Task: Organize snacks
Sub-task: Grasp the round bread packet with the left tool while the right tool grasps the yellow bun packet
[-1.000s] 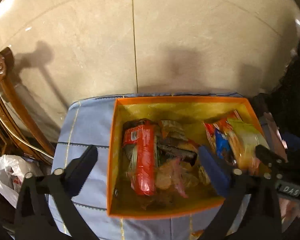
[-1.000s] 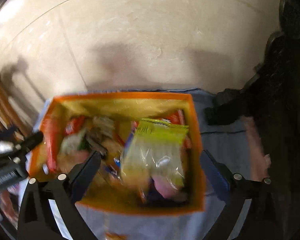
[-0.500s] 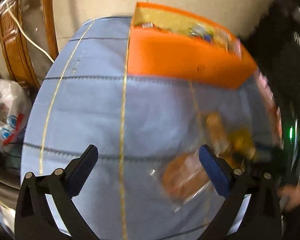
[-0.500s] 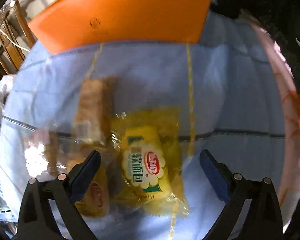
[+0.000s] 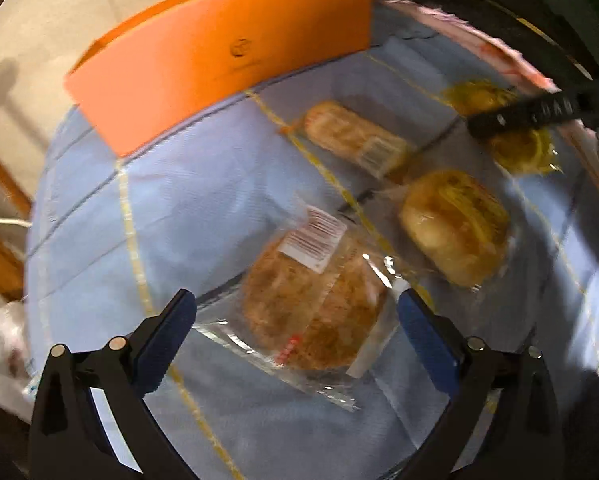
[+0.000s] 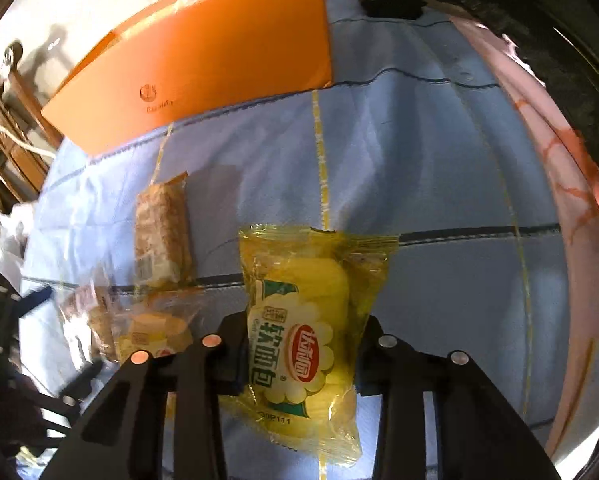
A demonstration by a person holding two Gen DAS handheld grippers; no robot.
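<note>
The right gripper (image 6: 299,364) had its jaws drawn in narrow on a yellow bread packet (image 6: 303,332), having just been closing, and its pads pressed the wrapper from both sides low in the right wrist view. The packet stood with its crimped top edge pointing away from the camera, over the blue cloth (image 6: 419,160) that covered the tabletop. To its left on the cloth lay a long brown pastry bar (image 6: 161,236) in clear wrap, and nearer the camera a small wrapped cake (image 6: 151,332), partly behind the gripper's frame. The orange box (image 6: 203,60) stood at the far edge of the cloth, its plain side facing the camera and wrappers just showing over its rim. In the left wrist view the left gripper (image 5: 295,320) had its jaws wide; they had just been closing a little, with a round flat biscuit packet (image 5: 311,304) between them in its clear wrapper. Whether either pad touched the wrapper I could not tell. Beyond it lay the wrapped cake (image 5: 455,224) and the pastry bar (image 5: 355,136), apart from each other. The right gripper appeared there as a dark bar at the upper right over the yellow packet (image 5: 515,152).
</note>
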